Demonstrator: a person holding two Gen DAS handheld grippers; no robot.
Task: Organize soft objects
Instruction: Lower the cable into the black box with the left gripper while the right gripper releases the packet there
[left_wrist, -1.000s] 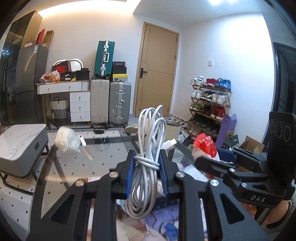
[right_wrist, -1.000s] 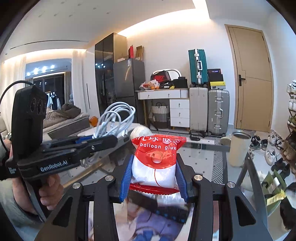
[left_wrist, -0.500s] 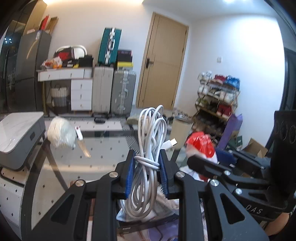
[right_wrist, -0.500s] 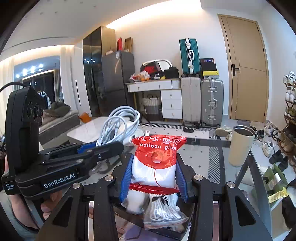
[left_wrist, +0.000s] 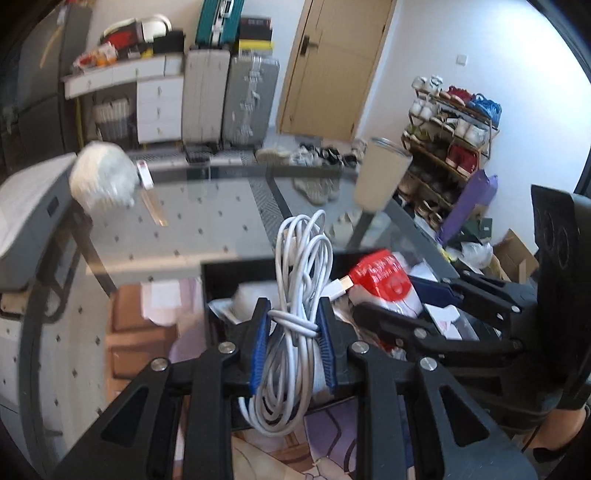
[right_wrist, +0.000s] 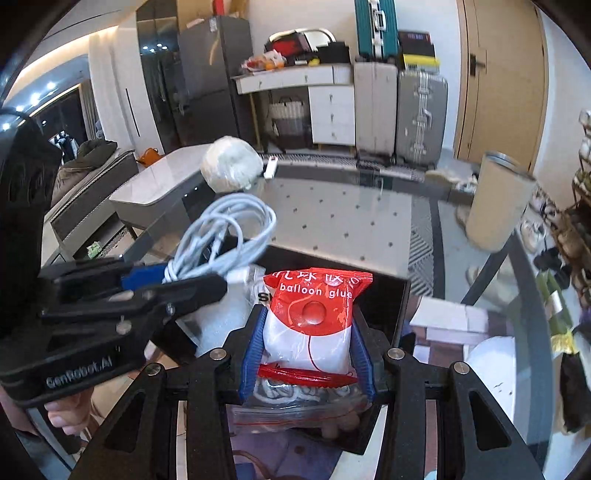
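Cluttered living room behind: suitcases, door, shoe rack. Glass table up front, mostly bare in the far half, tan cup near its right edge, white fluffy ball at far left. Black open box on the near part of the table, already crowded with plastic bags and packets.

Left gripper clamped tight on a coiled white cable, jaws pinched to the bundle's waist, loops sticking up above the box and tail hanging down below the fingers. Right gripper closed on a red-and-white balloon glue packet, jaws about packet-wide, held upright over the box's middle with a zip bag just under it.

Step in hand, judged: both items poised over the box, drop-in not yet done. Next calls for lowering each past the rim and opening jaws, one side each, cable left, packet right.

Room tight: grippers just beside each other, box walls near on all sides, contents piled high. Dangling cable tail likely to snag the near rim. Fluffy ball apparently left to collect; open glass between it and the box, cup well off to the right.
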